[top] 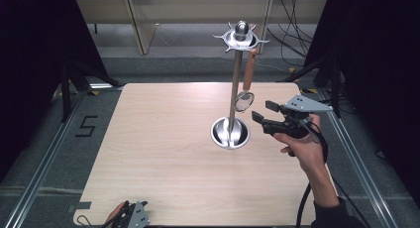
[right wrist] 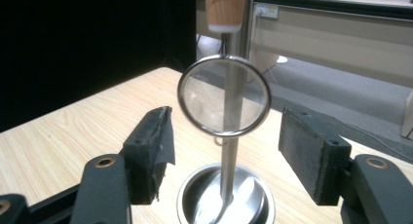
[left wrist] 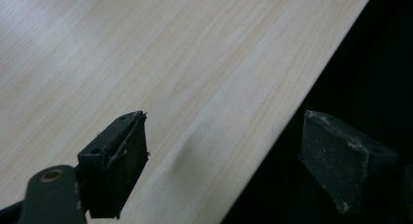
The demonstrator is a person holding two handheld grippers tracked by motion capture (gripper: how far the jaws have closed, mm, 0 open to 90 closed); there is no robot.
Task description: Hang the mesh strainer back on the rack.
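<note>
Strainer hanging on the rack
Light, rigid strainer with delicate mesh; grip its wooden handle at twelve o'clock. Right tongs apart, left tongs apart, empty.

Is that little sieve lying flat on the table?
No, the sieve hangs by its wooden handle from the top of the metal stand, clear of the table.

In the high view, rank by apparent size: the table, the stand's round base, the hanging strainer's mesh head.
1. table
2. stand's round base
3. strainer's mesh head, though it hangs nearer the camera, so its true size is unsure.
</note>
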